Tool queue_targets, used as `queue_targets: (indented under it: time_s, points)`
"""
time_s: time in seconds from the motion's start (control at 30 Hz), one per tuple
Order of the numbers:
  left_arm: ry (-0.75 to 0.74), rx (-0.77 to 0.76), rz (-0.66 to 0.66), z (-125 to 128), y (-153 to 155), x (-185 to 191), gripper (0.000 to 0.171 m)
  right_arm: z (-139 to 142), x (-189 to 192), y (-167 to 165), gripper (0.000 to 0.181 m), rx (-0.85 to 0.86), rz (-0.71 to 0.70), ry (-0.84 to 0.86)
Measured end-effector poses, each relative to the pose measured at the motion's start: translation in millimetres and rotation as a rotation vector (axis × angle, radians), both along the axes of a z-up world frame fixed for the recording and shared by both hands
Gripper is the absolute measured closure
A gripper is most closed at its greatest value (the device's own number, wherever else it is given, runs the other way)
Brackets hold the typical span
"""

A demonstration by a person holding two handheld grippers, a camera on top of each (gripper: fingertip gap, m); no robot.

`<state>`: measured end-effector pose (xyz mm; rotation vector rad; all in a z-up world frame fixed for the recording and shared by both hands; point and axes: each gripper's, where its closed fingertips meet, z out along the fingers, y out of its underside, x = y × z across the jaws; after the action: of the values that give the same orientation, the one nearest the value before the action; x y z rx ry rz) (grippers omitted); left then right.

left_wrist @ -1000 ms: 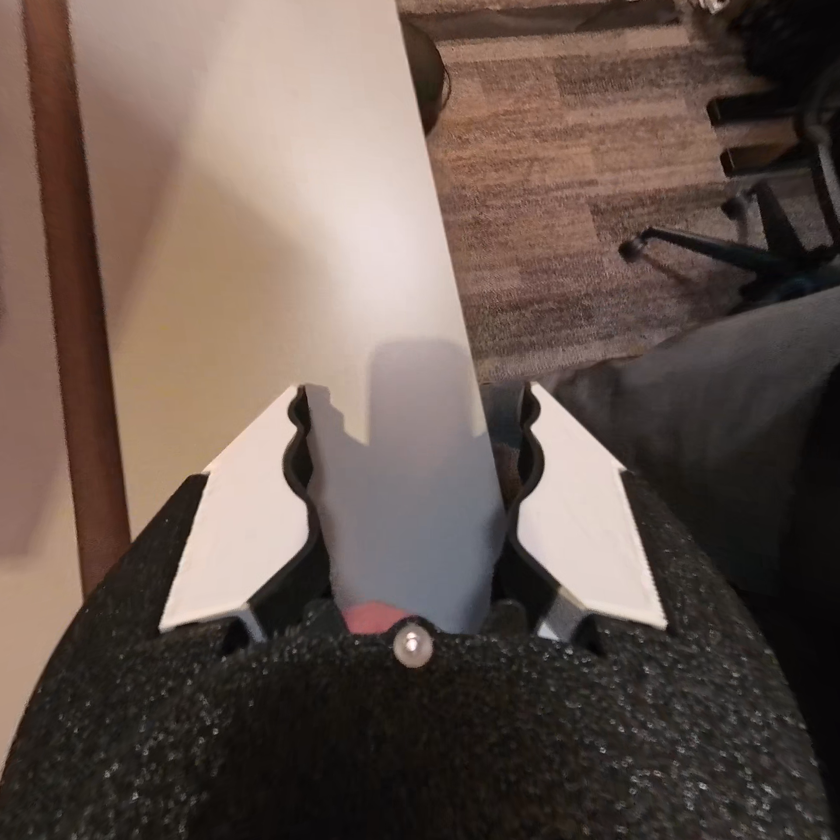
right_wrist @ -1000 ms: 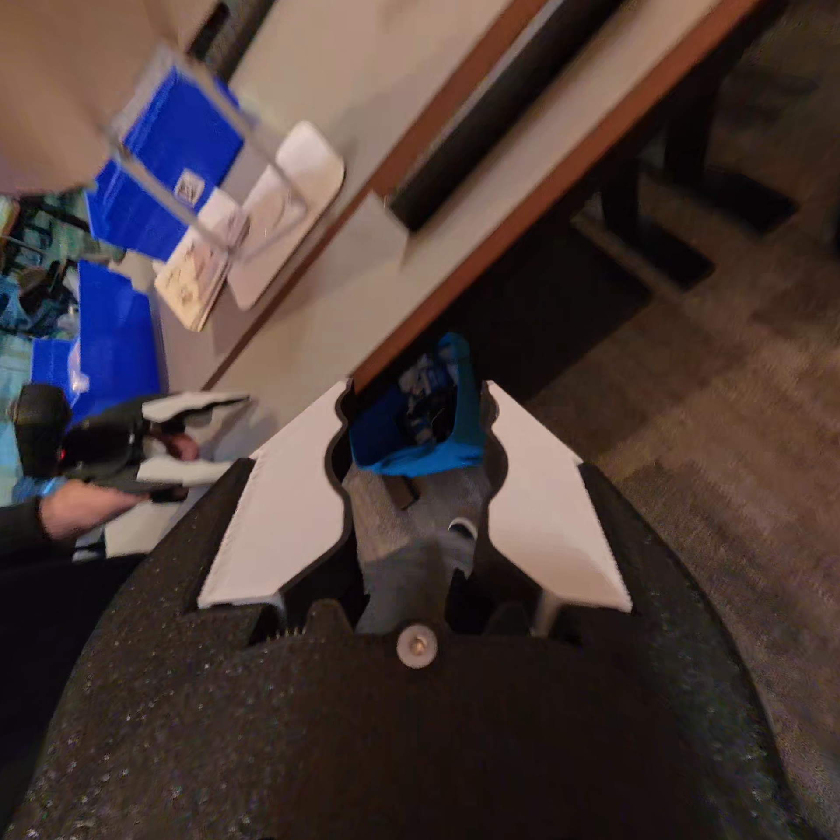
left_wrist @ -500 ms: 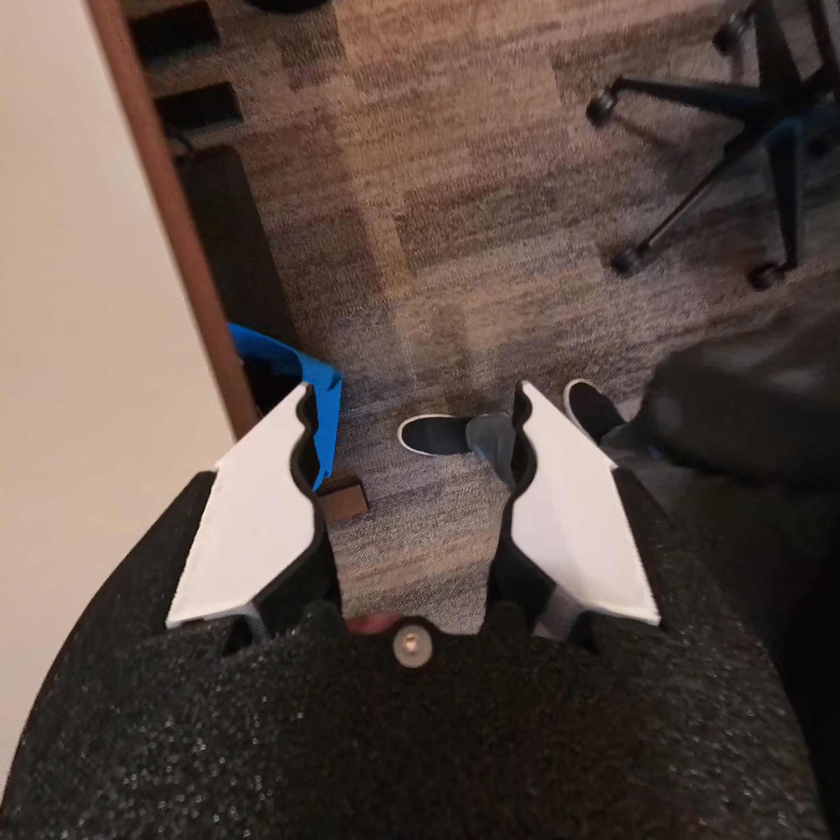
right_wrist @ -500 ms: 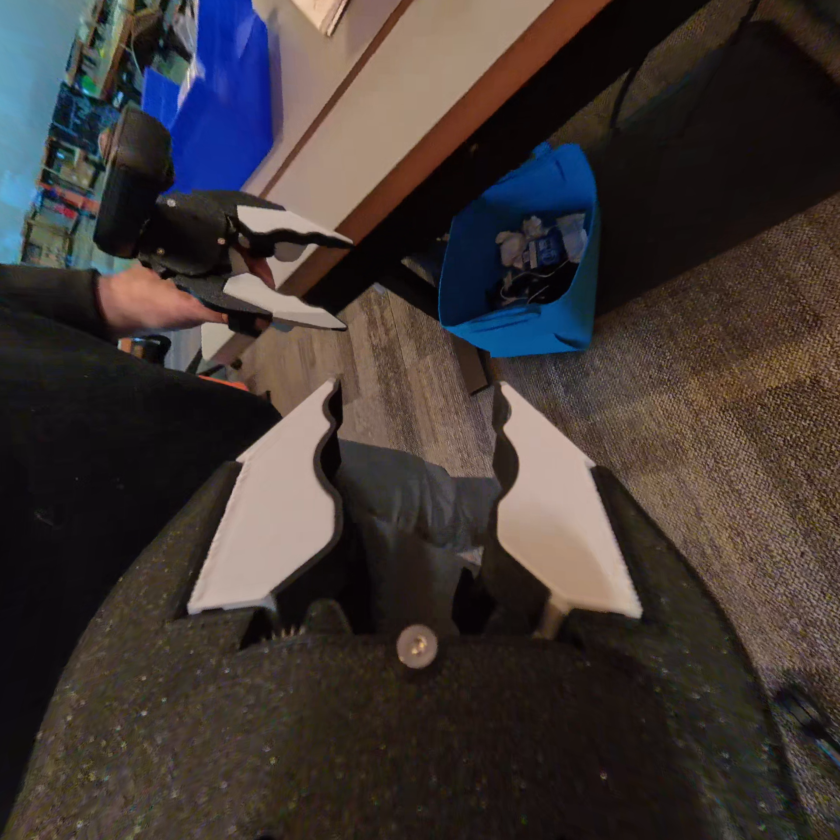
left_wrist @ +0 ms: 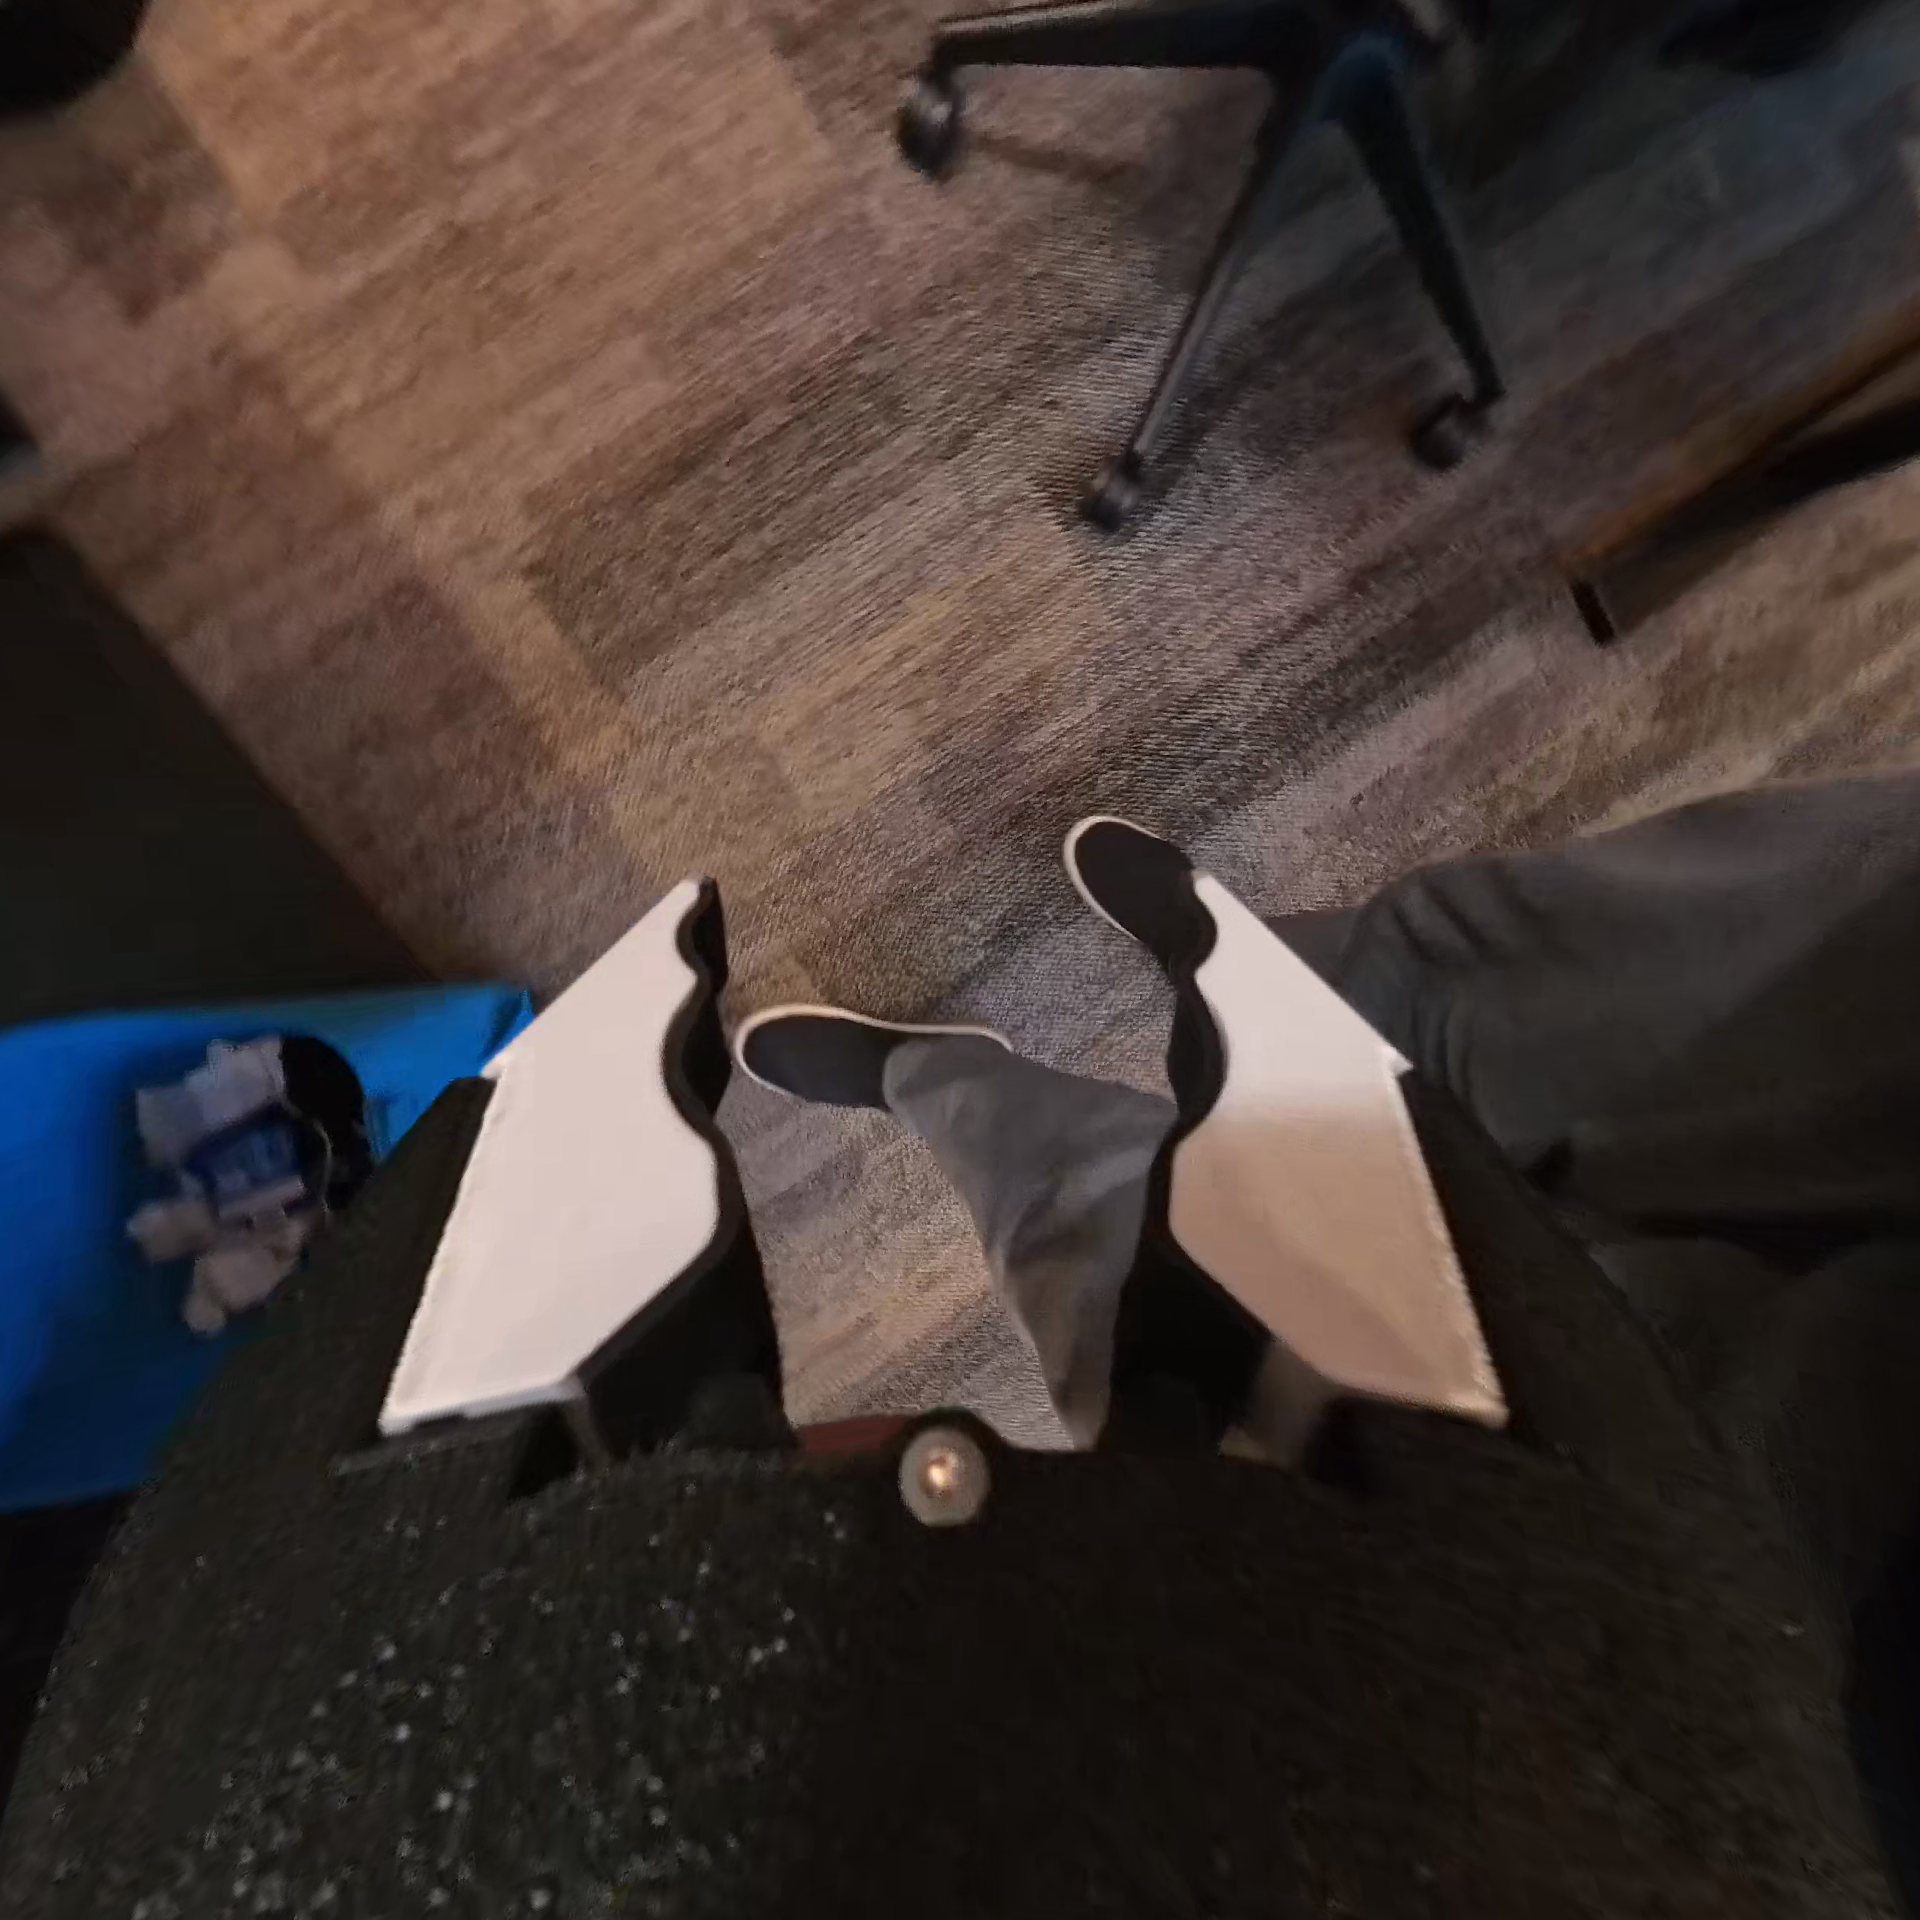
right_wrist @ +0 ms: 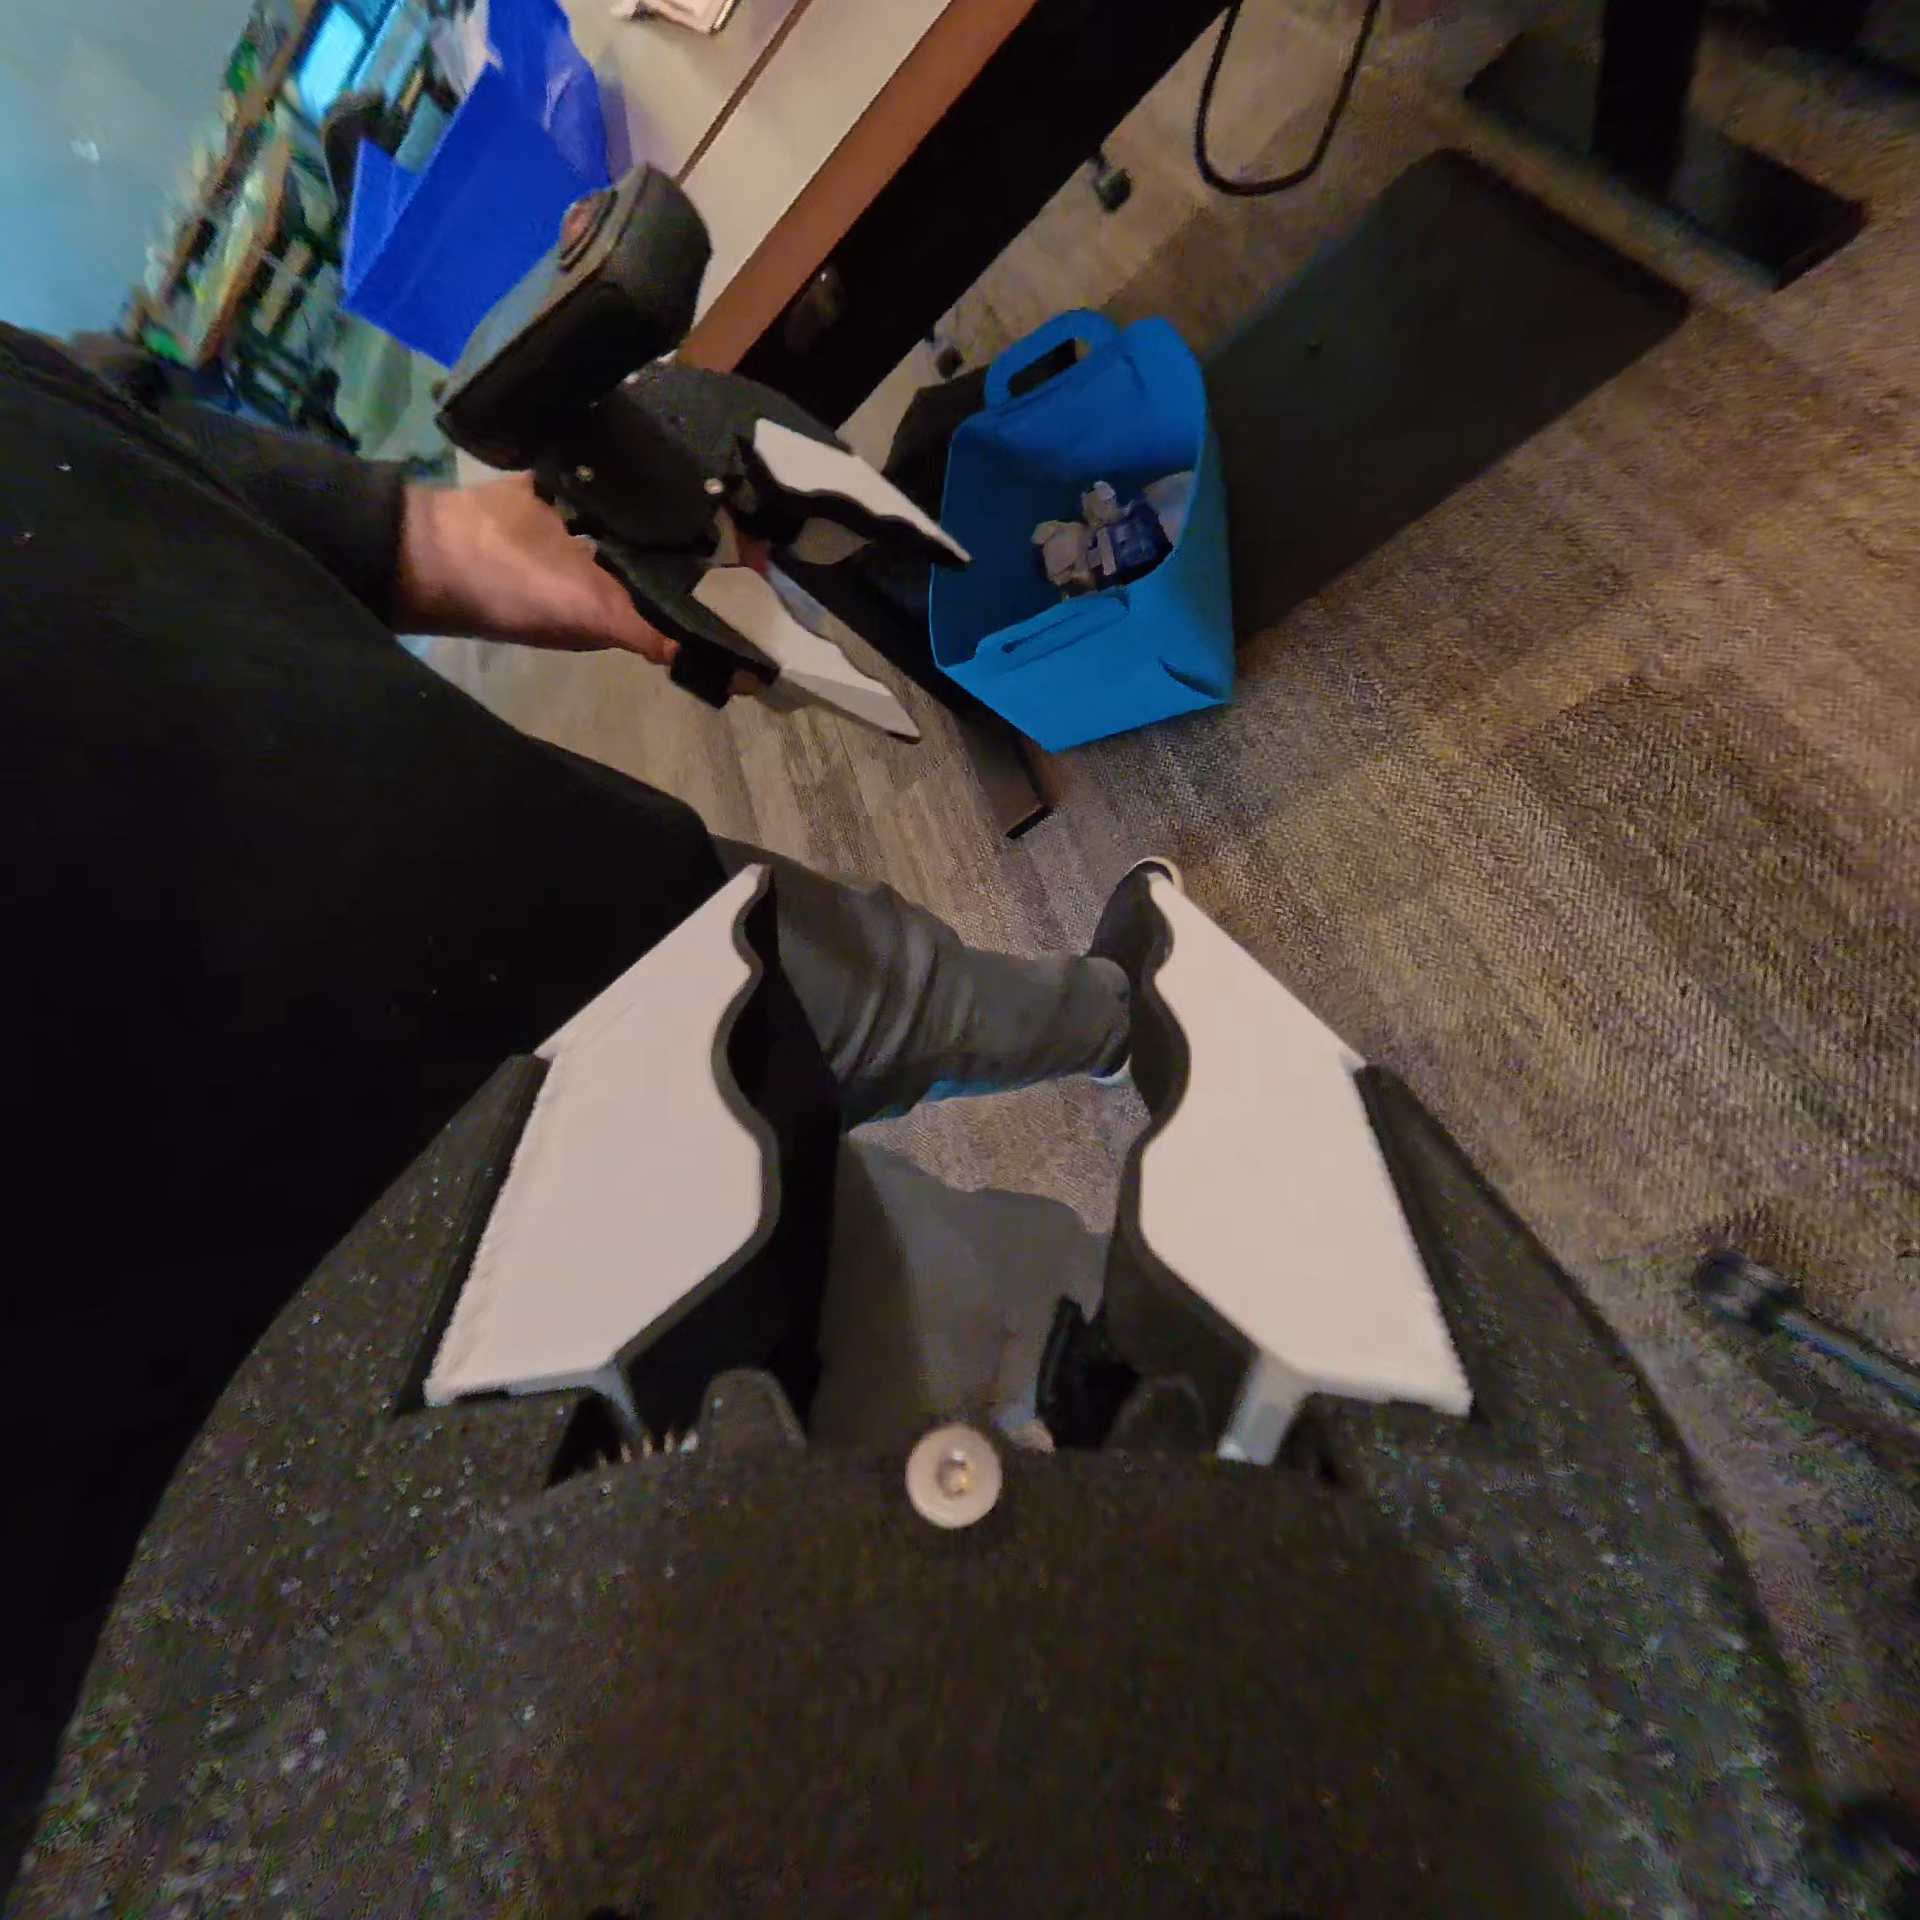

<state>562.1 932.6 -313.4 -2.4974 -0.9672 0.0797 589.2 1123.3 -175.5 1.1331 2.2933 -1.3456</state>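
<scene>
Both grippers point down at the carpet and hold nothing. My left gripper [left_wrist: 951, 883] is open above a dark shoe [left_wrist: 821, 1060] and a grey trouser leg [left_wrist: 1029, 1153]. A blue bin [left_wrist: 83, 1195] with crumpled paper lies at its lower left. My right gripper [right_wrist: 958, 873] is open over the person's leg [right_wrist: 935, 997] and shoe [right_wrist: 1117, 935]. In the right wrist view the left gripper [right_wrist: 935, 646] shows open in a hand [right_wrist: 499, 571], its tips just left of the blue bin [right_wrist: 1091, 644].
An office chair base on castors [left_wrist: 1299, 208] stands on the patterned carpet [left_wrist: 727, 520]. A table with a brown edge [right_wrist: 831, 187] runs at the upper left, a blue bag [right_wrist: 468, 208] on it. A black mat [right_wrist: 1403, 364] and a cable [right_wrist: 1278, 156] lie under it.
Both grippers swung down from the tabletop to the floor. The left one moved off the white table edge and now hangs beside the blue bin. Both stayed open.
</scene>
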Motion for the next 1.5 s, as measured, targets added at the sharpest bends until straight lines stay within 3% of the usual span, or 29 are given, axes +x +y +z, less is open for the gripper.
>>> queue_targets:
  time_s: [0.13,0.23,0.33,0.43,0.6,0.77,1.0,1.1,1.3,1.5]
  points:
    - [-0.023,0.025,-0.087,6,53,-10,0.083,-10,29,39,0.105,-0.038,-0.092,-0.061]
    - [-0.059,0.05,-0.099,9,77,-5,0.082,-20,48,47,0.096,-0.068,-0.13,-0.12]
    - [-0.098,0.038,-0.121,5,81,16,0.082,-21,62,37,0.096,-0.115,-0.137,-0.143]
    - [-0.124,0.003,-0.127,-3,66,44,0.082,-27,76,19,0.096,-0.141,-0.107,-0.161]
    - [-0.156,-0.103,-0.069,-19,0,92,0.081,-45,101,-10,0.096,-0.172,-0.074,-0.209]
    - [-0.08,-0.242,0.074,-29,-104,113,0.076,-72,144,-40,0.097,-0.177,-0.058,-0.287]
    - [0.211,-0.408,0.253,-1,-262,74,0.059,-104,206,-90,0.097,-0.141,-0.044,-0.346]
    - [0.281,-0.372,0.348,17,-308,52,0.057,-119,223,-118,0.095,-0.109,-0.008,-0.349]
    - [0.386,-0.276,0.423,51,-350,26,0.056,-119,209,-173,0.094,-0.043,0.076,-0.288]
    - [0.41,-0.209,0.398,53,-348,-12,0.057,-117,137,-218,0.094,0.018,0.132,-0.222]
